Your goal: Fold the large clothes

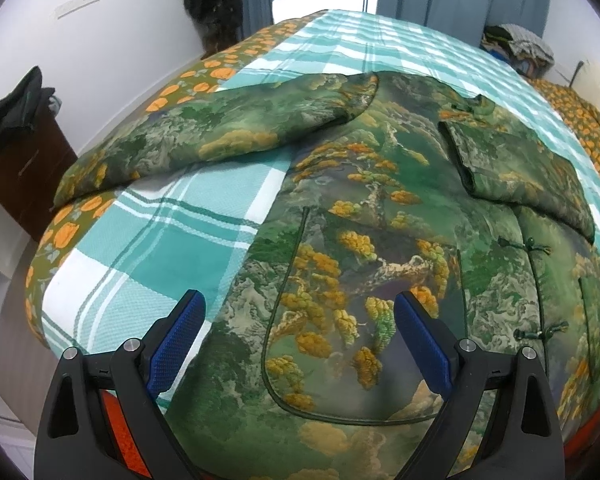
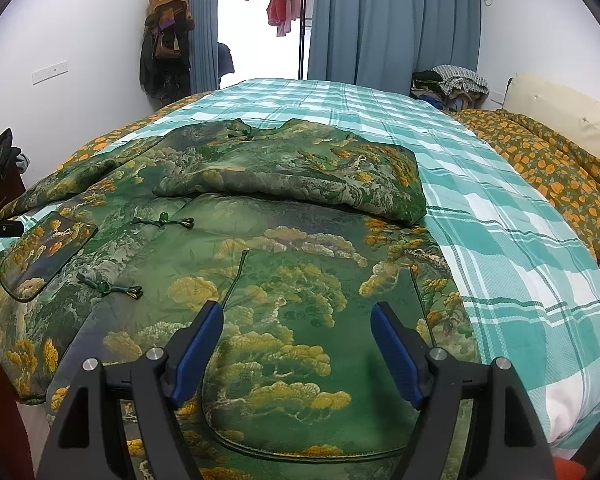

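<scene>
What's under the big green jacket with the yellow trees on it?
The green jacket lies on a teal and white checked blanket. The blanket shows beside it and beyond it. The jacket hides whatever is right underneath.

Hem and far clutter out of reach of both views

The green brocade jacket [image 1: 372, 248] runs off the lower edge behind the gripper bodies, hem unseen; the right sleeve [image 2: 300, 176] folds over the chest, hiding it; the pile of clothes [image 2: 452, 82] beyond the bed is too small to sort.
</scene>
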A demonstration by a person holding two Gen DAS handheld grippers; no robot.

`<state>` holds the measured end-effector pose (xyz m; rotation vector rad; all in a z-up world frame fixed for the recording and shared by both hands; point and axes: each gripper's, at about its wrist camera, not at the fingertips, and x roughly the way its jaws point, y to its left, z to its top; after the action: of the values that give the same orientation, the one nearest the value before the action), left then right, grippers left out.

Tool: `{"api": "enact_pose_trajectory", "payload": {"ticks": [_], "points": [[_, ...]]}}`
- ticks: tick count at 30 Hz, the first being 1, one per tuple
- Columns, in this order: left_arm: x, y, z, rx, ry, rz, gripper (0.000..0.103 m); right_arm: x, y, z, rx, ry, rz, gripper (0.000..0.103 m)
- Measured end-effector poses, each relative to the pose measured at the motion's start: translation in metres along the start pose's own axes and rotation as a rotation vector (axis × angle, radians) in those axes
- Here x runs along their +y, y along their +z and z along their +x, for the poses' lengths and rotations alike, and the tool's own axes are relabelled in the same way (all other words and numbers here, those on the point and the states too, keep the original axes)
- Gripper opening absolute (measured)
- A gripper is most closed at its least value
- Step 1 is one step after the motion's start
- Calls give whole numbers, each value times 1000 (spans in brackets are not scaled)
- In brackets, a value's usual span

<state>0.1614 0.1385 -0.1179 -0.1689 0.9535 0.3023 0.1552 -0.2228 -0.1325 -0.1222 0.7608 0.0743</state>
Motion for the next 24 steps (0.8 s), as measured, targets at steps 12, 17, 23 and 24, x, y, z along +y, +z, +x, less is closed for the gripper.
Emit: {"api": "enact_pose_trajectory", "payload": {"ticks": [12,17,23,24], "points": [[71,38,12,-8,15,-207,97,-7,0,0,-8,-11,26,78],[150,54,44,36,-85,-527,97,-9,0,4,7,-28,39,78],[227,78,102,52,-122,-853,97,-6,2,9,17,-29,37,78],[236,81,111,54,-121,-902,97,-4,2,11,22,-28,31,78]]}}
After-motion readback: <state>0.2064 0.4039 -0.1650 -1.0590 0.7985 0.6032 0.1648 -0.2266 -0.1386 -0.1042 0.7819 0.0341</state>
